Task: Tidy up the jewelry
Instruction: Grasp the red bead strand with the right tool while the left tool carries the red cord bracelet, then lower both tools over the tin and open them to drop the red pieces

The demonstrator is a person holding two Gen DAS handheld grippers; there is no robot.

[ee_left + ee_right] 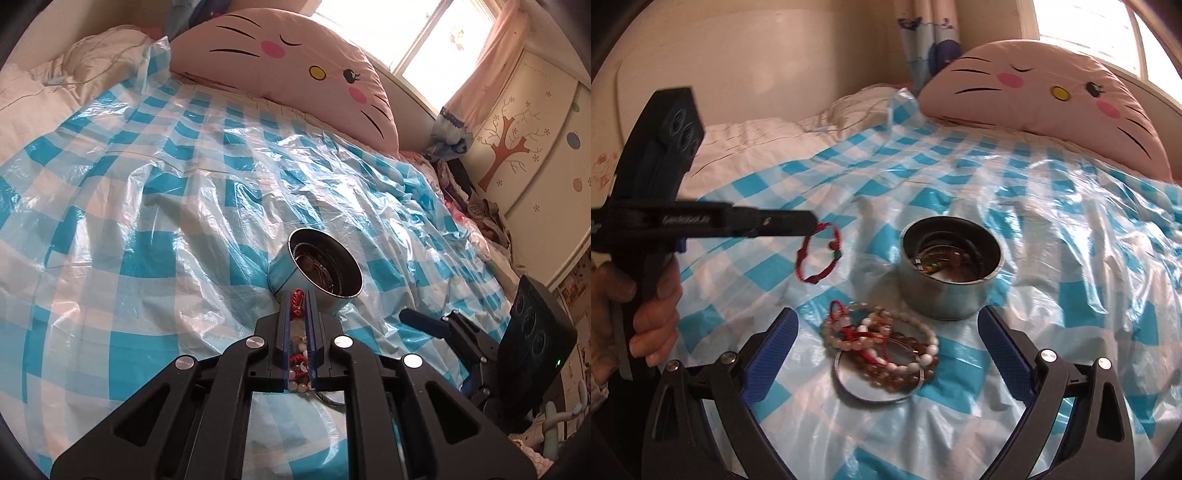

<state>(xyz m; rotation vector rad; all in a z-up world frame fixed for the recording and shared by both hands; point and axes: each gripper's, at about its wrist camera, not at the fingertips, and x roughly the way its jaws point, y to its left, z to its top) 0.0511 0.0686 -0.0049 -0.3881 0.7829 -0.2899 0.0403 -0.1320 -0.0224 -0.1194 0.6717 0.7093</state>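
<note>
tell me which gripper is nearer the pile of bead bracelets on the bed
Right. The right gripper stands open with the bracelet pile between its fingers. The left gripper hangs off to the side above it, shut on a red cord bracelet.

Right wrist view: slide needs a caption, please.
Left gripper lifts a red bracelet beside the metal tin; right gripper open.

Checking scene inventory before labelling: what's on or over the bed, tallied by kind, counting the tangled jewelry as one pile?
Metal tin: 1
Jewelry pile: 1
Red cord bracelet, held: 1
Grippers: 2 (left gripper, right gripper)
Cat pillow: 1
Total: 6
</note>
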